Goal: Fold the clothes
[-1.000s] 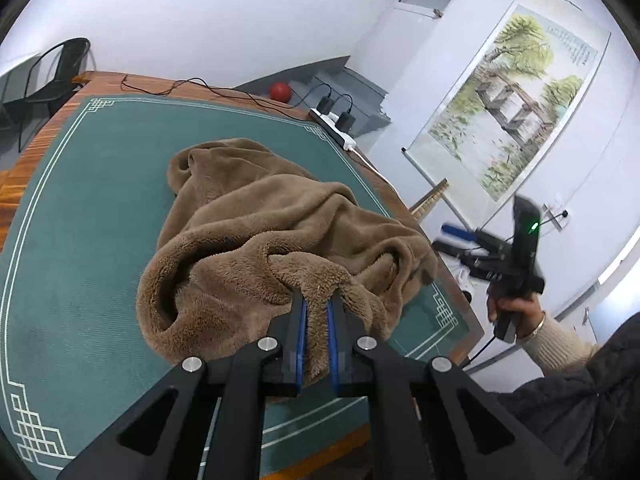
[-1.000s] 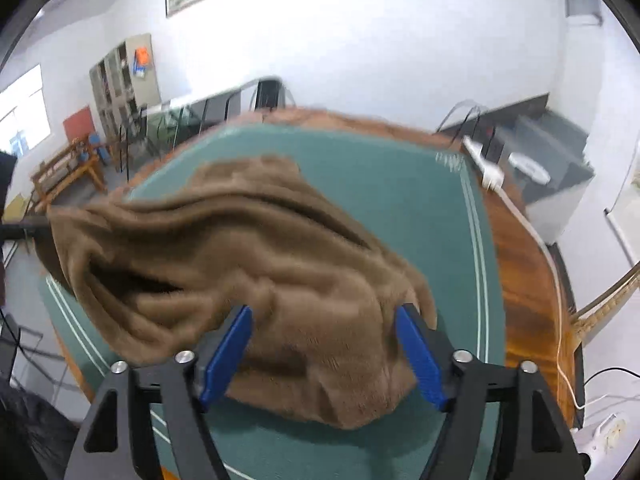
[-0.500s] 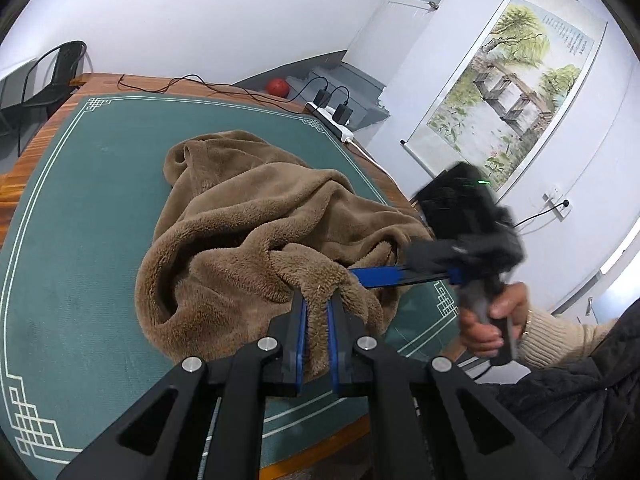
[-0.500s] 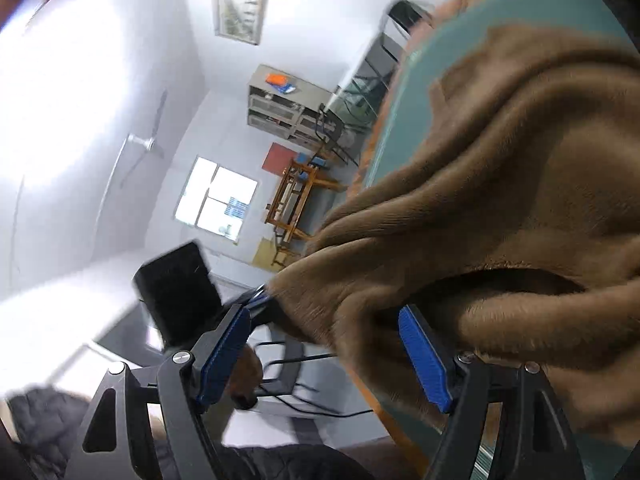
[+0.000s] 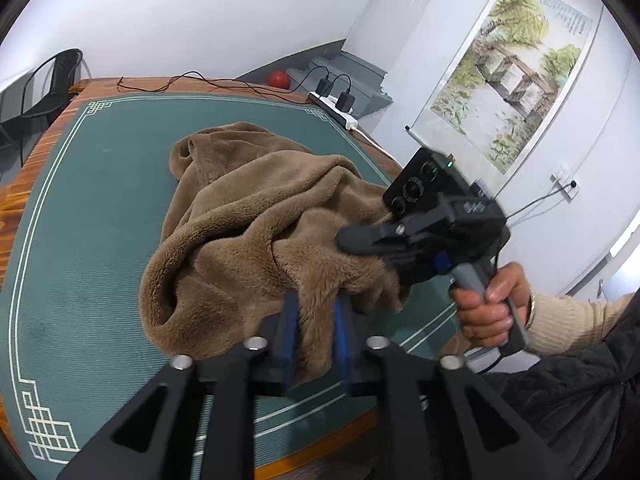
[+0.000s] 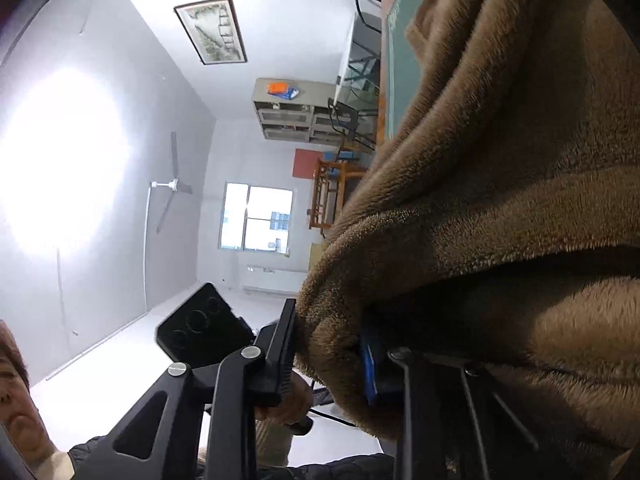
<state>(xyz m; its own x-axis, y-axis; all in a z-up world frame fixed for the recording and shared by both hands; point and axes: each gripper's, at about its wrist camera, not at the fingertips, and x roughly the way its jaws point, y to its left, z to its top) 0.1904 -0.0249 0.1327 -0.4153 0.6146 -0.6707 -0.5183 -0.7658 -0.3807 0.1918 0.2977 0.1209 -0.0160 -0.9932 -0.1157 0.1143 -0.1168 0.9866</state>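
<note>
We are looking at a green table mat (image 5: 84, 216) where the brown fleece garment (image 5: 256, 224) is lying bunched, its near edge hanging off. Our left gripper (image 5: 314, 336) is opening with a fold between its pads; our right gripper (image 6: 330, 354) is closing, seemingly pinching the hem.

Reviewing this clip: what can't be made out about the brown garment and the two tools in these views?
- Garment type: the brown fleece garment lies bunched on the green mat; sleeves and collar are lost in folds.
- Left tool: opening, fleece between its blurred pads; contact unclear in the left wrist view.
- Right tool: closing around a fleece edge; pile covers the far pad in the right wrist view.
- Right tool's tips: behind fleece in the left wrist view.
</note>
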